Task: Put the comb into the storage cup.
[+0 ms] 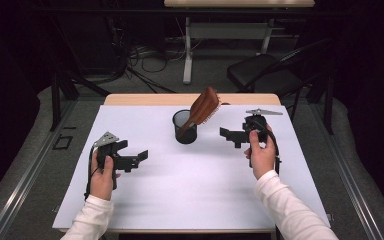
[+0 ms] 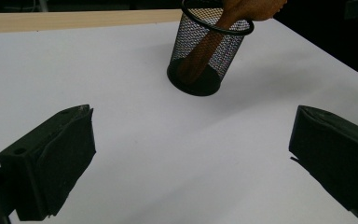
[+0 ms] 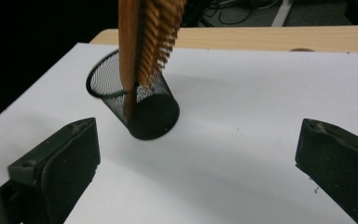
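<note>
A black mesh cup (image 1: 184,127) stands upright near the middle of the white sheet (image 1: 190,185). A brown wooden hairbrush (image 1: 203,107) stands in it handle down, its head leaning up and to the right. My left gripper (image 1: 139,158) is open at the left, low over the sheet, pointing toward the cup (image 2: 205,56); the brush handle (image 2: 204,49) shows through the mesh. My right gripper (image 1: 228,135) is open to the right of the cup (image 3: 137,102), apart from it, with the brush's bristles (image 3: 161,32) ahead. Both sets of jaws hold nothing.
The white sheet covers a wooden table whose far edge (image 1: 180,99) shows behind the cup. A black chair (image 1: 267,70) and a white desk frame (image 1: 190,45) with floor cables stand beyond the table. Dark surroundings lie left and right.
</note>
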Available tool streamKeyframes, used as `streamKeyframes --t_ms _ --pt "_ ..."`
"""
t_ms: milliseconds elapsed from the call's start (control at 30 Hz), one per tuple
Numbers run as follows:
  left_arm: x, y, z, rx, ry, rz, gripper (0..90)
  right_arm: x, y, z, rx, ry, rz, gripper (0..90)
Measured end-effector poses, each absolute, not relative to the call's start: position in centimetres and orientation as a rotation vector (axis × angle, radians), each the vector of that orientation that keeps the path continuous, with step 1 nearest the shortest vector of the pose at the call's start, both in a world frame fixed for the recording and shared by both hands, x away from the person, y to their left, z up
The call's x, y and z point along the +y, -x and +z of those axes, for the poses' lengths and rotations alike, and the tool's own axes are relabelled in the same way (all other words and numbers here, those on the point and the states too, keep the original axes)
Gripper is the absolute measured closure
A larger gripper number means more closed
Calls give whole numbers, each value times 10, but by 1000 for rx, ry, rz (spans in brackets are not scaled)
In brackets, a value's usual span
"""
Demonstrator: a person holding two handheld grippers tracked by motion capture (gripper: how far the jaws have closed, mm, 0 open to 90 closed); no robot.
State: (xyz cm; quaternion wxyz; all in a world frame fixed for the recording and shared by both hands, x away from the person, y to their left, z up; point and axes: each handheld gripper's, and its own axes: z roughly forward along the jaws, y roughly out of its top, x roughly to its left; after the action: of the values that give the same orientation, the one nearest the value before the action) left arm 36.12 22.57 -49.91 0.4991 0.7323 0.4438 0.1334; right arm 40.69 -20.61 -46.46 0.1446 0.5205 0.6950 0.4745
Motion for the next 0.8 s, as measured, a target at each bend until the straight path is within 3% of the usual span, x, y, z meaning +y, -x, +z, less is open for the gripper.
streamKeyframes --t_ms 800 --pt "223 -361 -503 1076 -1781 331 4 -221 -349 -517 1996 -1501 1422 0"
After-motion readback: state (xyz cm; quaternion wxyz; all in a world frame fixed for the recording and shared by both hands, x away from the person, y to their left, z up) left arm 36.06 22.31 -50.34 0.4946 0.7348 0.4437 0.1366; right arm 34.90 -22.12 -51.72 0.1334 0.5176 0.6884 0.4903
